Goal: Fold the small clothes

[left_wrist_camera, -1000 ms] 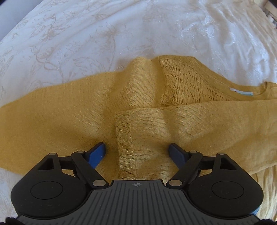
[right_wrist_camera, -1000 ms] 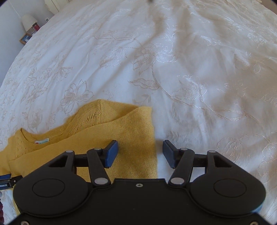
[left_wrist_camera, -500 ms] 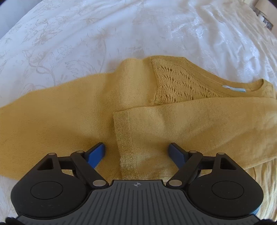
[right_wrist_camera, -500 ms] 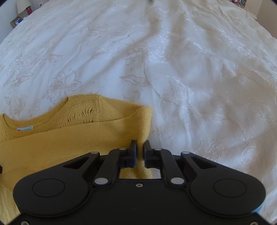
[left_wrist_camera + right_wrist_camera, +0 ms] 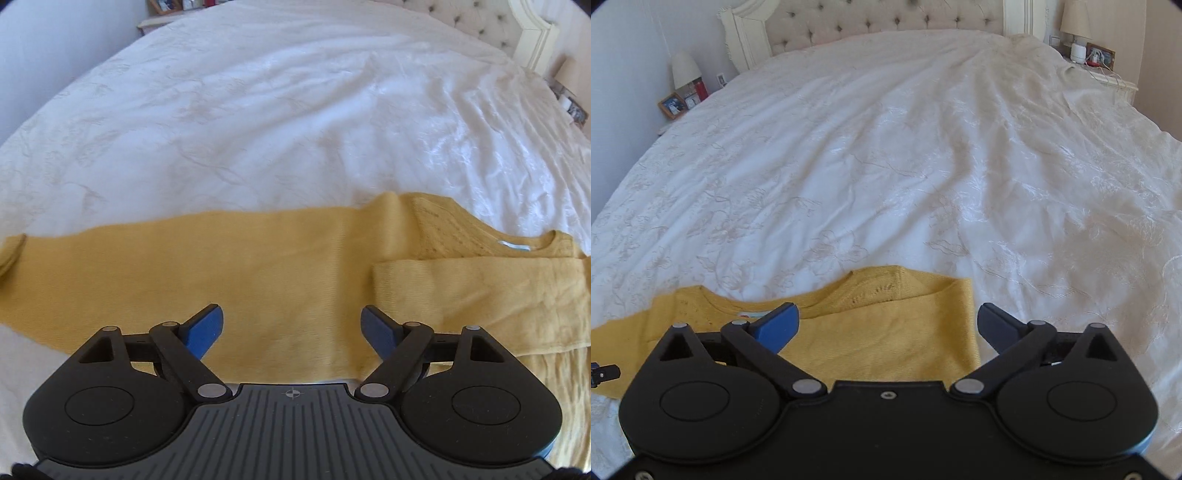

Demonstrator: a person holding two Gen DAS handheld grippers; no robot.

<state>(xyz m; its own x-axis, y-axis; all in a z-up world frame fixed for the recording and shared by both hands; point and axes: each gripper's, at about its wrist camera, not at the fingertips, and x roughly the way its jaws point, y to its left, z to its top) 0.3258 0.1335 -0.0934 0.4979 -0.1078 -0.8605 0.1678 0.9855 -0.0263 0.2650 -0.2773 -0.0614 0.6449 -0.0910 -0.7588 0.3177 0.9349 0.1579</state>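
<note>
One mustard-yellow knitted sweater (image 5: 280, 273) is seen spread flat on a white embroidered bedspread (image 5: 295, 110), near the foot of the bed. In the left wrist view one sleeve is stretched out to the left, its cuff (image 5: 11, 251) lying at the far left edge, while the other sleeve (image 5: 480, 295) is folded back across the body, just below the neckline with its small pale label (image 5: 513, 245). The left gripper (image 5: 291, 325) is held over the outstretched sleeve and shoulder; its blue-padded jaws are spread wide, with yellow knit showing between them and nothing gripped. In the right wrist view the right gripper (image 5: 886, 325) is placed over the sweater's right side, where the folded sleeve's edge (image 5: 971, 325) runs down just inside the right finger. These jaws are likewise spread wide apart, and no cloth is pinched. Whether either gripper touches the fabric cannot be told. A tufted cream headboard (image 5: 882, 22) and two bedside lamps (image 5: 685, 68) are seen at the far end of the bed.
</note>
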